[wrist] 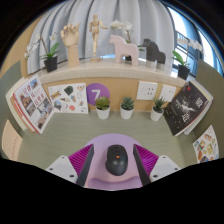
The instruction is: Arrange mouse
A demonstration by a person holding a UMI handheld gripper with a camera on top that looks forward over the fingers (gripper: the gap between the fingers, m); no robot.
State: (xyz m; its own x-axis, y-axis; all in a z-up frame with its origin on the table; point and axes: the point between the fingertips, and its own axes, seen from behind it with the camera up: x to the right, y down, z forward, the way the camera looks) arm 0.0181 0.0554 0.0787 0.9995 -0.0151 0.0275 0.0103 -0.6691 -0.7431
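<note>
1. The gripper [117,165] is spread, its pink-padded fingers [75,163] at either side of a small black computer mouse [118,158] resting on the tabletop [60,140], with gaps showing.
2. Beyond the fingers, three small white pots [127,112] hold green plants.
3. A purple round sign [97,94] behind them bears a white "7".
4. Higher up, a shelf [100,68] carries a dark pot [51,63] with a plant.

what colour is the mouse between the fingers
Black; the mouse sits between the hand-held gripper fingers, seen best in the gripper view.
</note>
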